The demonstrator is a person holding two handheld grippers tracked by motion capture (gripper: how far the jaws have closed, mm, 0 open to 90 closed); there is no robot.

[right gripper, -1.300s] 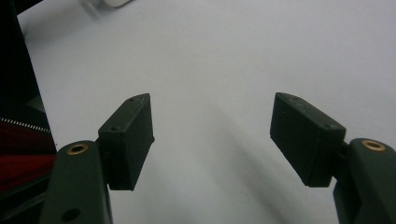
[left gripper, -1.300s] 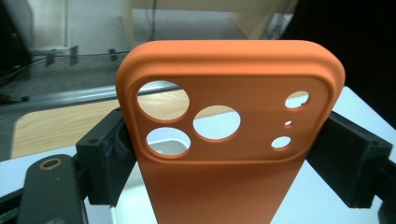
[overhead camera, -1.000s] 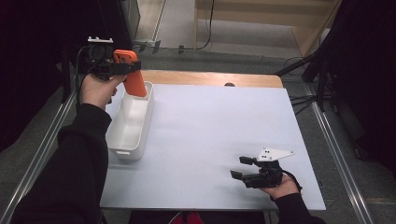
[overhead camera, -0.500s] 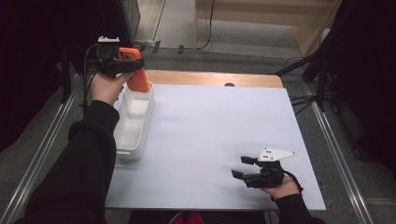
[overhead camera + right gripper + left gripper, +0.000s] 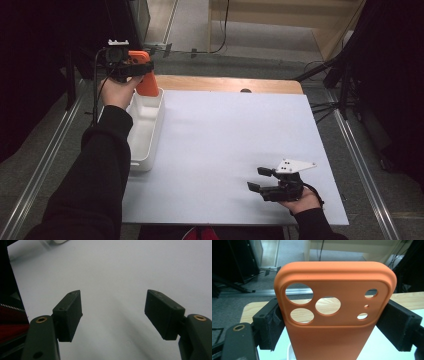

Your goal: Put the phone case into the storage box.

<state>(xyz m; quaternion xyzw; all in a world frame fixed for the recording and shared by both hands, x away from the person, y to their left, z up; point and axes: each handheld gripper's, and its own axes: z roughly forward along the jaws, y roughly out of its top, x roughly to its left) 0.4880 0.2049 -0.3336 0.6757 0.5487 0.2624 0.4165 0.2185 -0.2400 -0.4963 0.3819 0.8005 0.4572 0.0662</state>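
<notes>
Above the far end of the white bin (image 5: 145, 130), my left gripper (image 5: 131, 67) clamps the orange phone case (image 5: 332, 322) by its edges; its lower part is cut off. Well off from the bin, my right gripper (image 5: 113, 315) rests with jaws apart over the white table (image 5: 225, 150).

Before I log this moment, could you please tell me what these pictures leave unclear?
- Phone case: lower end cut off by the bottom edge, left gripper view.
- White bin: left wall hidden by the sleeve, high view.
- Left gripper: jaw tips too small and dark, high view.
</notes>
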